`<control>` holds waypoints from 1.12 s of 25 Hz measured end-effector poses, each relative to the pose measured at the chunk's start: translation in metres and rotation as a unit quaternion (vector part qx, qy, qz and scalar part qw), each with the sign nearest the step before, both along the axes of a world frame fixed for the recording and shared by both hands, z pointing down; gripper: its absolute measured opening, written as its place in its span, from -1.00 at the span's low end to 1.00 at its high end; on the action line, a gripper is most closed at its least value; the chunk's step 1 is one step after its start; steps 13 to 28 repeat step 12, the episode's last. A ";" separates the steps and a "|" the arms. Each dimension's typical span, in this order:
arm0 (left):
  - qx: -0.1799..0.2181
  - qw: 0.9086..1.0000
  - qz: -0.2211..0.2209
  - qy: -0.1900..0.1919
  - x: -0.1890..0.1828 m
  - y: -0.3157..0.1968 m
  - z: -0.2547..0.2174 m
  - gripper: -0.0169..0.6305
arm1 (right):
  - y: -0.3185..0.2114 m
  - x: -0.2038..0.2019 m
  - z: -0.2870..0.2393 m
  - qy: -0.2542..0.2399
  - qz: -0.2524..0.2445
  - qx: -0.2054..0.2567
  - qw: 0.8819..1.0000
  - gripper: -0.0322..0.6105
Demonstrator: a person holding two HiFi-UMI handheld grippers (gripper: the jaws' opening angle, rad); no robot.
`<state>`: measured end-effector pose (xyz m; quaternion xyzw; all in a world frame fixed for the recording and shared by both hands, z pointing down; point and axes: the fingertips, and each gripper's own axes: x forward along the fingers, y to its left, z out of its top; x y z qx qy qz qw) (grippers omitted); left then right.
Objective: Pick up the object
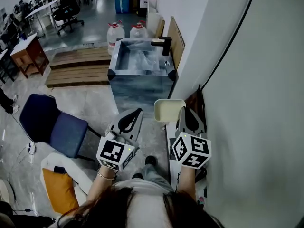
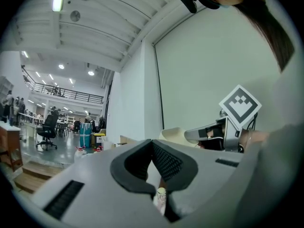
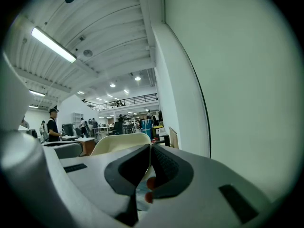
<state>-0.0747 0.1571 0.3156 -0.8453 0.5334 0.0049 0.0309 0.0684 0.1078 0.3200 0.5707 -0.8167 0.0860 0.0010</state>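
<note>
Two grippers are up in front of you, side by side above the floor. Your left gripper and your right gripper both have their jaws pressed together, tips touching. A cream seat shell sits just beyond them by the white wall, and a steel tank stands farther on. You cannot tell which thing is the object.
</note>
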 end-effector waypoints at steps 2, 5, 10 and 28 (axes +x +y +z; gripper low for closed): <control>0.001 1.000 -0.002 0.001 -0.001 0.001 0.001 -0.92 | 0.002 0.000 0.001 -0.001 0.000 0.001 1.000 -0.79; 0.001 1.000 -0.004 0.003 -0.002 0.004 0.002 -0.92 | 0.005 0.001 0.001 0.000 0.001 0.001 1.000 -0.79; 0.001 1.000 -0.003 0.004 0.000 0.005 -0.001 -0.92 | 0.008 0.003 -0.001 0.000 0.000 0.001 1.000 -0.79; 0.000 1.000 -0.001 0.004 0.000 0.005 -0.002 -0.92 | 0.009 0.002 -0.002 0.000 0.000 0.000 1.000 -0.79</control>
